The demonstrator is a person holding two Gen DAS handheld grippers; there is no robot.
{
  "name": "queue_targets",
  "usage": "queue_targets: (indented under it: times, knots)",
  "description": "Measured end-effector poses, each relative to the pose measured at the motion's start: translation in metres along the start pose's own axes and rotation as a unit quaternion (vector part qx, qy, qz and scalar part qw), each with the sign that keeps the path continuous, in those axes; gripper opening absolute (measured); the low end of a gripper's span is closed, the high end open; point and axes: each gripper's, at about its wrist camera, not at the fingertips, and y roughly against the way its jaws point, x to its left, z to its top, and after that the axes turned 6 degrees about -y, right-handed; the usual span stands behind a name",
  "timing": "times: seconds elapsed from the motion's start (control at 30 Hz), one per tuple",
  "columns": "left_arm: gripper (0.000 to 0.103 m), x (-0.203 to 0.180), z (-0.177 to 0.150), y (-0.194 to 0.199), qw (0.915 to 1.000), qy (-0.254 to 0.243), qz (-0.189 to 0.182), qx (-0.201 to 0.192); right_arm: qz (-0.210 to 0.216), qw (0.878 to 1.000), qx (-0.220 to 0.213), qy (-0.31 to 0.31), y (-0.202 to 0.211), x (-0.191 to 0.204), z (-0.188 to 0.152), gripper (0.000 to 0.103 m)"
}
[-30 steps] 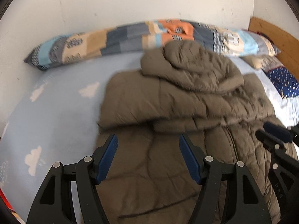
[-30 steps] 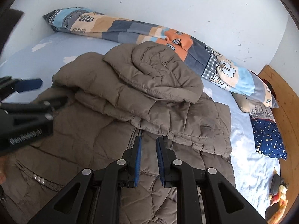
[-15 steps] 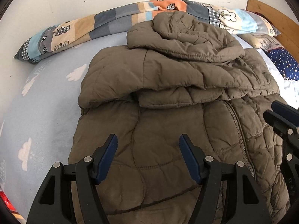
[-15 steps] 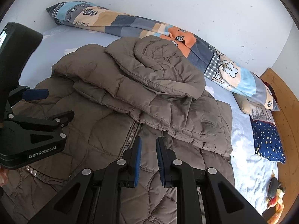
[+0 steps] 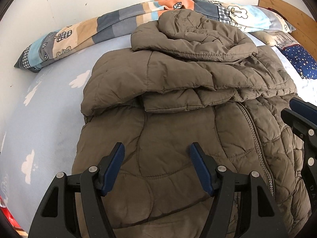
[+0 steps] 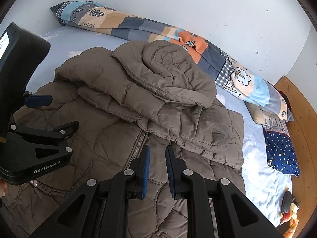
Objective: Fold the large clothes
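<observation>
Surroundings: patchwork pillow (image 5: 122,29) behind, starry cushion (image 6: 281,154) beside.
Jacket: brown puffer jacket (image 5: 178,103), sleeves folded over.
Left gripper (image 5: 157,156): wide, empty.
Right gripper (image 6: 157,154): narrow gap, empty.

brown quilted jacket (image 5: 178,138), cloud-print blue sheet (image 5: 49,119)

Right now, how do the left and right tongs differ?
The left tongs stand wide open; the right tongs are nearly closed, with only a narrow gap. The left tongs hover over the brown coat's quilted panel; the right tongs hover just beside its zipper. Both are empty, with blue pads.
</observation>
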Motion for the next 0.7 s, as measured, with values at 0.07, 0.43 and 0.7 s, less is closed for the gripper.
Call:
queue_targets:
  times: [0.07, 0.43, 0.7]
  knots:
    - [0.067, -0.001, 0.000, 0.001, 1.0000, -0.002, 0.002, -0.001, -0.001, 1.000, -0.001, 0.002, 0.000, 0.001, 0.000, 0.018]
    - [0.068, -0.001, 0.000, 0.000, 1.0000, -0.007, 0.002, 0.000, -0.001, 1.000, 0.002, 0.004, -0.001, 0.001, 0.000, 0.019]
    - [0.074, -0.004, -0.005, -0.012, 0.9993, -0.019, 0.014, 0.029, 0.030, 0.996, 0.074, -0.031, -0.039, -0.010, -0.015, 0.021]
